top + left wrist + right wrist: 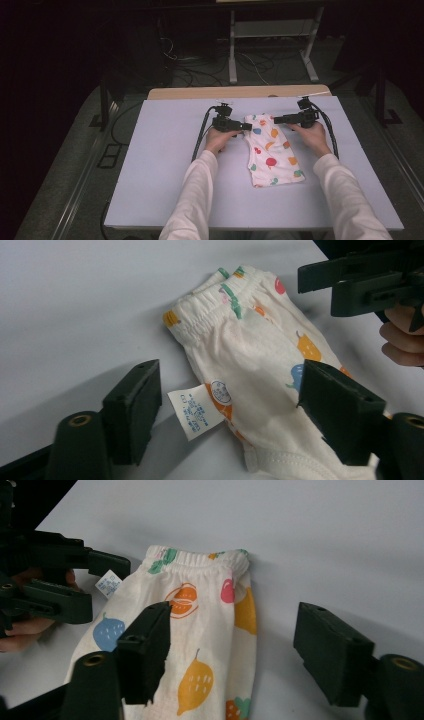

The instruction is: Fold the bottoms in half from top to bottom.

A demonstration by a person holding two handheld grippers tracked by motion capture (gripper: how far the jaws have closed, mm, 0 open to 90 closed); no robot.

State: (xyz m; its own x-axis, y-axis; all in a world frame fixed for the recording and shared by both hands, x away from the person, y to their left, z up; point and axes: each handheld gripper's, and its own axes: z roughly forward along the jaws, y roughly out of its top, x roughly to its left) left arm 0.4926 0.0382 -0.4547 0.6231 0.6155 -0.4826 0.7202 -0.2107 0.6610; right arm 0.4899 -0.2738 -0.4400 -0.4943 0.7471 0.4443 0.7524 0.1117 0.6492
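A small white garment (272, 150) printed with coloured fruit lies folded on the pale blue table cover (160, 170), its elastic waistband (215, 305) at the far end. My left gripper (247, 127) lies level at the garment's far left corner. Its jaws (230, 372) stand apart, astride the cloth and a white care label (192, 412), and the pads do not press on them. My right gripper (276, 120) points in from the right at the far right corner. It (232, 612) is open, astride the garment's edge. The two grippers face each other.
Bare blue cover stretches to the left, right and front of the garment. A wooden table edge (200, 93) shows behind the cover. Beyond it, cables and white frame legs (232, 55) stand on the dark floor. Black cables (202, 135) trail from both grippers.
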